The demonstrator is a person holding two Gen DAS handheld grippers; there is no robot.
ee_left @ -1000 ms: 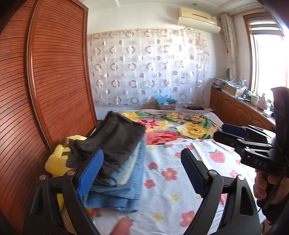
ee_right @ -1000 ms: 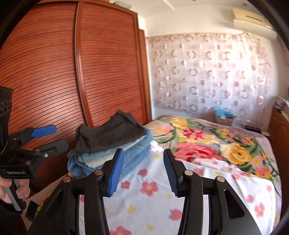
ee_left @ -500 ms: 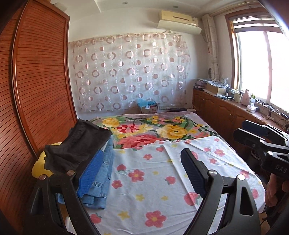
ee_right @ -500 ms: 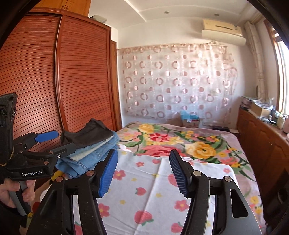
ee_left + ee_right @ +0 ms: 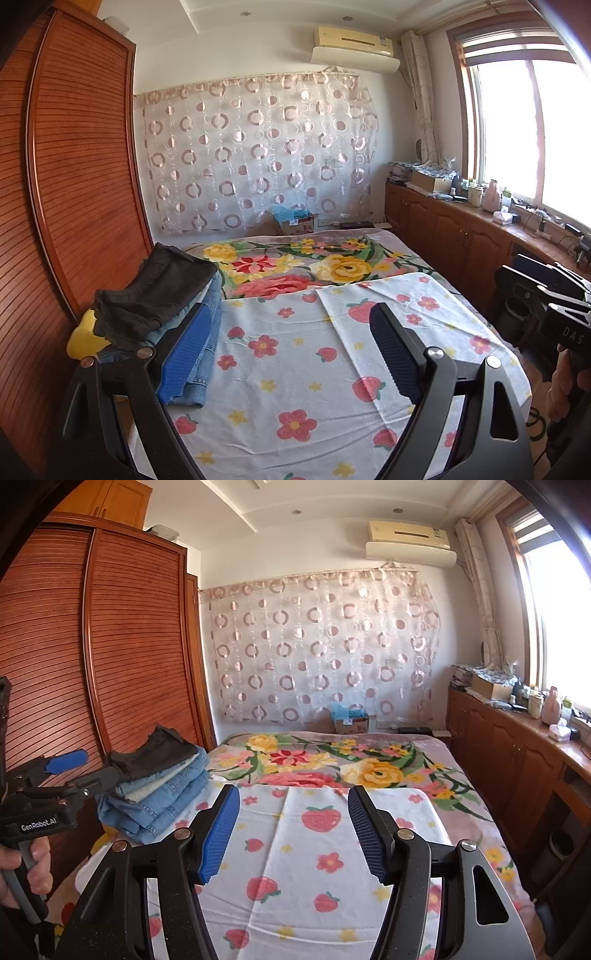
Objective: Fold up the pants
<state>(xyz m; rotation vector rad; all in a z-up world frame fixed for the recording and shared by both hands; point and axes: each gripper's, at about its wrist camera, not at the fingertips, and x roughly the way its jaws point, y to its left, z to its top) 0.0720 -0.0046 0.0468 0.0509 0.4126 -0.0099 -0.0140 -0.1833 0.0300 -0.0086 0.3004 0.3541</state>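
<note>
A stack of folded pants lies at the bed's left edge: dark pants (image 5: 159, 291) on top of several blue jeans (image 5: 208, 332). In the right wrist view the same stack (image 5: 162, 790) sits left of centre. My left gripper (image 5: 290, 314) is open above the strawberry-print sheet (image 5: 295, 373), its left finger passing in front of the jeans with nothing between the pads. My right gripper (image 5: 292, 794) is also open and empty over the sheet (image 5: 295, 849). Each gripper shows in the other's view, held by a hand: the left gripper (image 5: 85, 770), the right gripper (image 5: 535, 284).
A slatted wooden wardrobe (image 5: 74, 184) stands close along the bed's left side. Wooden cabinets (image 5: 443, 229) with clutter on top line the right wall under the window. A floral blanket (image 5: 295, 266) covers the far bed. A yellow object (image 5: 83, 338) lies beside the stack.
Both grippers have drawn back and swung right, away from the pants stack, which now sits smaller and further left. The right jaws have spread wider.
</note>
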